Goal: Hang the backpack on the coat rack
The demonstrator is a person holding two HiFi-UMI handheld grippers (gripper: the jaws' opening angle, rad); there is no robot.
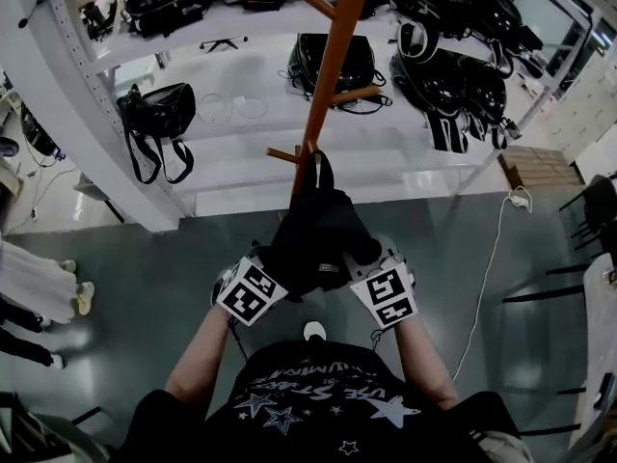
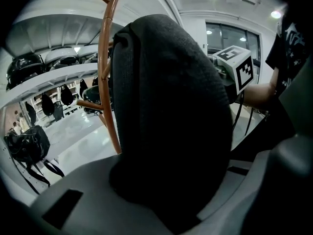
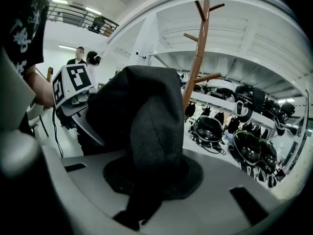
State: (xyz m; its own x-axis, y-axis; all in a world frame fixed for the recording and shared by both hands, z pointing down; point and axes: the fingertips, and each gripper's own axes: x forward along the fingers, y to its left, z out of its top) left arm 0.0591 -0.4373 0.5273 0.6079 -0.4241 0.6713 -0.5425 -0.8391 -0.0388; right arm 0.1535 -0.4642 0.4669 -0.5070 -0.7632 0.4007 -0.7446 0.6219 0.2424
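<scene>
Backpack (image 1: 313, 234), black and soft, is carried between both claws. The left gripper (image 1: 267, 280) and right gripper (image 1: 366, 276) are each clenched on its fabric, one on either side, neither nearer than the other. Its top loop (image 1: 319, 170) points ahead at the upright wooden coat rack (image 1: 333, 66), close by the lowest peg (image 1: 282, 154), so the loop probably has to be lifted over a peg. Grey floor (image 1: 145, 278) lies below and white shelving (image 1: 241, 148) stands behind.
</scene>
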